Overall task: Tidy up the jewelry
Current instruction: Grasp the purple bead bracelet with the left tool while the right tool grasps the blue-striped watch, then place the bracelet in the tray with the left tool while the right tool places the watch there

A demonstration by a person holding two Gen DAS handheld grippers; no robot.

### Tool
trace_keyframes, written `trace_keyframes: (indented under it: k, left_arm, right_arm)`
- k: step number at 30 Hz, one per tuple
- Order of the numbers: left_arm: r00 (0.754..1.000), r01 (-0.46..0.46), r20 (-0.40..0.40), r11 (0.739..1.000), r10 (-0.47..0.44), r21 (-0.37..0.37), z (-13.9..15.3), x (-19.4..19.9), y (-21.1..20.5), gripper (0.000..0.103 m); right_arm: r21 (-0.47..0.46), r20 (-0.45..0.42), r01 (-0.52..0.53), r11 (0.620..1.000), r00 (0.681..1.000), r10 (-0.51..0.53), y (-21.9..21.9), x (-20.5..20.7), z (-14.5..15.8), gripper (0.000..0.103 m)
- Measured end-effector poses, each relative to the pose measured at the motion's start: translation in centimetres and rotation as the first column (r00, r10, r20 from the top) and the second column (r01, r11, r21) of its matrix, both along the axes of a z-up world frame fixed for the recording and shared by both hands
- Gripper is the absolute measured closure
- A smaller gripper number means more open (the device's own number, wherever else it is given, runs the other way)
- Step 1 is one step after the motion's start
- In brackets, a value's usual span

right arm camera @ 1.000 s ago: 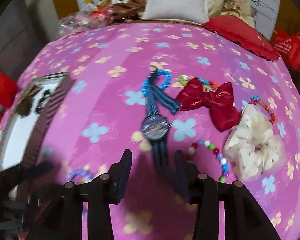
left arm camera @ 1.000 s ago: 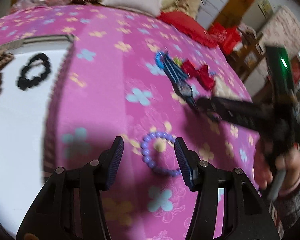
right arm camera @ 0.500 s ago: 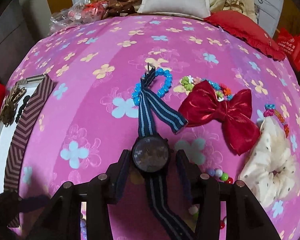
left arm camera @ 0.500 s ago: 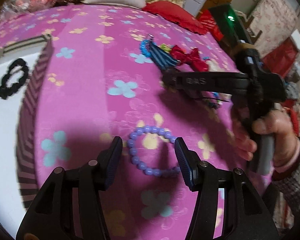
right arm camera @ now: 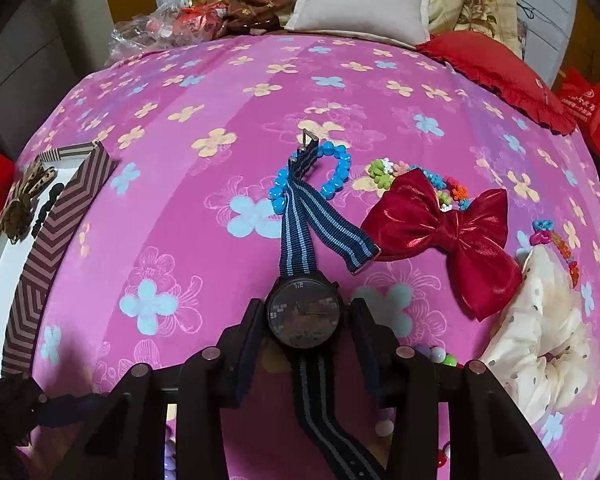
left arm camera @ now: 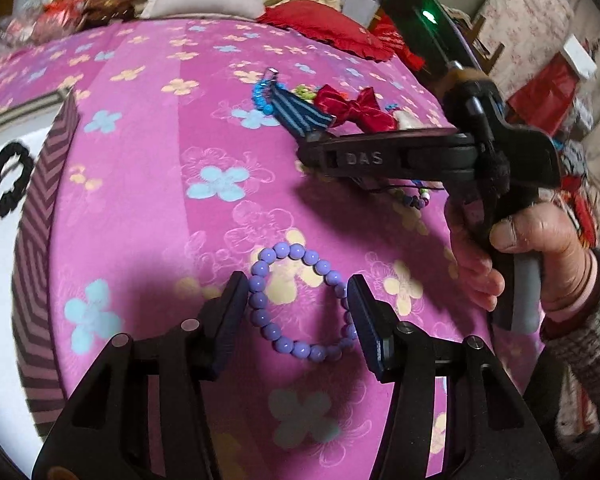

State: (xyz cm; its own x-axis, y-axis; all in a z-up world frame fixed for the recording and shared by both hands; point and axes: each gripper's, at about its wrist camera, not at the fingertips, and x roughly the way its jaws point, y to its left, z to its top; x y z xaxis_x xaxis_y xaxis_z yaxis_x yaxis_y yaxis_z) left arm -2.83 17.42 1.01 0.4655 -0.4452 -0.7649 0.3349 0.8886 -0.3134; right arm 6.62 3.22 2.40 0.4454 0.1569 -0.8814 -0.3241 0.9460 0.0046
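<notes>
A purple bead bracelet (left arm camera: 300, 304) lies on the pink flowered cloth (left arm camera: 148, 200). My left gripper (left arm camera: 298, 300) is open, its fingers on either side of the bracelet. A black watch with a blue striped strap (right arm camera: 305, 312) lies on the cloth. My right gripper (right arm camera: 304, 316) is open with its fingers on either side of the watch face; it also shows in the left wrist view (left arm camera: 384, 158). A striped box (left arm camera: 40, 216) with a white inside holds a black scrunchie (left arm camera: 4, 180) at the left.
A blue bead bracelet (right arm camera: 332, 172), a red bow (right arm camera: 440, 228), a cream scrunchie (right arm camera: 548, 336), and coloured bead strings (right arm camera: 560, 248) lie on the cloth. A brown hair clip (right arm camera: 24, 196) is in the box. Pillows and clutter sit at the far edge.
My left gripper moved down and forward until its fingers came around the purple bracelet. My right gripper advanced to the watch face, its fingers now beside it.
</notes>
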Motion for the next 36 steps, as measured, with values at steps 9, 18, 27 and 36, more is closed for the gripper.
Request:
trace_keyframes:
  k: [9, 18, 27, 36]
  left_arm:
    - [1.000, -0.013, 0.000, 1.000, 0.013, 0.008, -0.1, 0.5, 0.5, 0.057]
    - [0.998, -0.023, 0.053, 0.994, 0.017, 0.109, -0.3, 0.5, -1.3, 0.095]
    - [0.989, -0.090, 0.107, 0.991, 0.100, -0.097, 4.6, -0.4, 3.5, 0.095]
    - [0.950, -0.199, 0.197, 0.956, 0.243, -0.217, 9.2, -2.5, 10.9, 0.095]
  right_arm:
    - [0.007, 0.031, 0.012, 1.000, 0.999, -0.012, 0.1, -0.2, -0.1, 0.061]
    - [-0.002, 0.040, 0.037, 0.999, 0.999, -0.037, 0.3, -0.3, 0.0, 0.062]
    - [0.017, 0.119, 0.045, 0.999, 0.992, -0.047, 0.8, -2.5, 3.6, 0.062]
    - [0.083, 0.210, -0.001, 0.997, 0.978, -0.016, 3.4, -5.9, 10.6, 0.062]
